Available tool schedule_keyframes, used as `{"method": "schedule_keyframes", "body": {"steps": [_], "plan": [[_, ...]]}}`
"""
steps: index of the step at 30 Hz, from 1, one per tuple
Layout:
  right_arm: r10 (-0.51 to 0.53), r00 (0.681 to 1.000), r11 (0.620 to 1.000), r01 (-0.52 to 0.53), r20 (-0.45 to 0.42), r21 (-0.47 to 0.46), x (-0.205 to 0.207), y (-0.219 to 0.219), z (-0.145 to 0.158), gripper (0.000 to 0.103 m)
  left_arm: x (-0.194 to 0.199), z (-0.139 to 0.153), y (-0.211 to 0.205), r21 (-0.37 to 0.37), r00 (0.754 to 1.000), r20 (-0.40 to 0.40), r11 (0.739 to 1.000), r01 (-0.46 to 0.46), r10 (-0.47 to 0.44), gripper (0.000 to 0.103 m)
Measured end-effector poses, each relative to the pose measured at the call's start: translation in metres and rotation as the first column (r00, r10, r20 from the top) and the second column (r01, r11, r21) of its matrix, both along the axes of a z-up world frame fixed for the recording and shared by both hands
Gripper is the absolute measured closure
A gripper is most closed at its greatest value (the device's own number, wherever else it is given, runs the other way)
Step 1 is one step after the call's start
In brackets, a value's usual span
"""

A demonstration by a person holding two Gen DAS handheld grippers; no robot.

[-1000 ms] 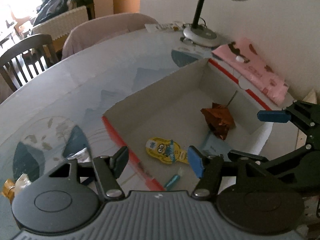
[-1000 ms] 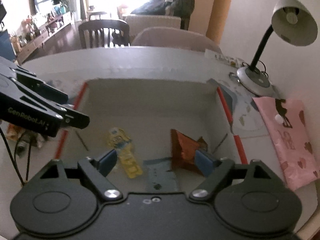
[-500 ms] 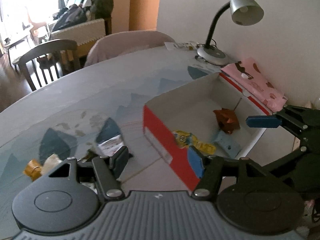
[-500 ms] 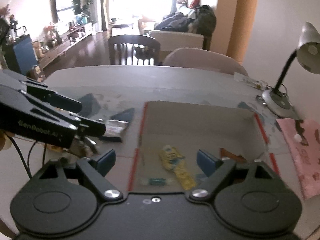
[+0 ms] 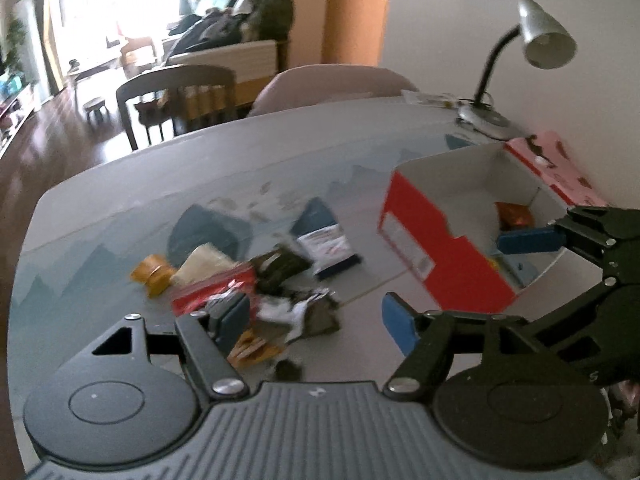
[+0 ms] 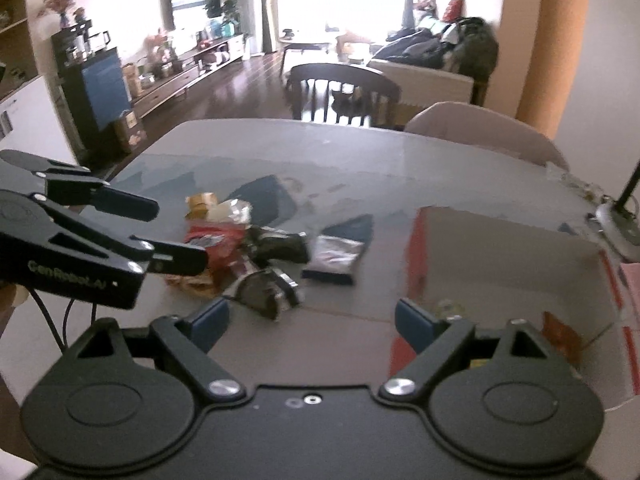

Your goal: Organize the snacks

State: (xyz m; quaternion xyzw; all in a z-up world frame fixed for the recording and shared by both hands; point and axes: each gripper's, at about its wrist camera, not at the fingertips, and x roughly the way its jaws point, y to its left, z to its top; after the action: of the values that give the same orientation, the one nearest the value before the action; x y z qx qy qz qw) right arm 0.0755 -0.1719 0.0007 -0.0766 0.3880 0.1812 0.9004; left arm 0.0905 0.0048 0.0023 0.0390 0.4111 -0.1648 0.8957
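The counter [image 5: 120,200] carries everything I care about: a grey-blue patterned top, with dining chairs [image 6: 344,92] behind it and a bright living room beyond. At its right end, near the wall and the desk lamp [image 5: 540,40], stands the red box [image 5: 440,256], open at the top, with at least an orange-brown packet [image 5: 514,214] already lying inside. To the left of the box, and apart from it, lies the loose pile of snacks [image 5: 256,284]: a dark wrapper, a red packet, a tan one, a white-and-navy sachet [image 5: 326,246] nearest the box.

I judge the next pick comes from that pile. It lies straight ahead of and just under my left gripper [image 5: 316,320], whose jaws are spread wide and carry nothing; one blue finger pad [image 5: 230,316] sits over the near edge of the heap. My right gripper [image 6: 312,316] is also wide and empty, and sits lower right, closer to the box than to the pile. So the left is the nearer one. The sachet's long axis seems to run away from me, though blur leaves this uncertain, so I'd close across its narrow width
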Motion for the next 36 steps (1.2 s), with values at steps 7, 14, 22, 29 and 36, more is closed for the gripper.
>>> {"method": "schedule_keyframes", "body": {"steps": [7, 14, 22, 29, 36], "plan": [[0.037, 0.999, 0.999, -0.037, -0.021, 0.024, -0.004, 0.022, -0.014, 0.001, -0.011, -0.014, 0.034, -0.009, 0.994, -0.008, 0.994, -0.112, 0.112, 0.022], [0.048, 0.997, 0.999, -0.047, -0.057, 0.022, 0.001, 0.037, -0.034, 0.0, 0.002, -0.039, 0.054, -0.025, 0.974, -0.094, 0.978, -0.209, 0.206, 0.022], [0.048, 0.995, 0.999, -0.046, -0.084, 0.027, 0.015, 0.042, -0.046, 0.0, 0.039, -0.062, 0.07, -0.054, 0.942, -0.209, 0.959, -0.28, 0.263, 0.022], [0.054, 0.992, 0.998, -0.052, -0.115, 0.018, 0.035, 0.048, -0.06, 0.002, 0.081, -0.094, 0.07, -0.073, 0.889, -0.361, 0.942, -0.329, 0.282, 0.022], [0.08, 0.987, 0.997, -0.079, -0.141, 0.008, 0.048, 0.056, -0.071, 0.003, 0.107, -0.114, 0.074, -0.055, 0.853, -0.42, 0.929, -0.365, 0.31, 0.022]]}}
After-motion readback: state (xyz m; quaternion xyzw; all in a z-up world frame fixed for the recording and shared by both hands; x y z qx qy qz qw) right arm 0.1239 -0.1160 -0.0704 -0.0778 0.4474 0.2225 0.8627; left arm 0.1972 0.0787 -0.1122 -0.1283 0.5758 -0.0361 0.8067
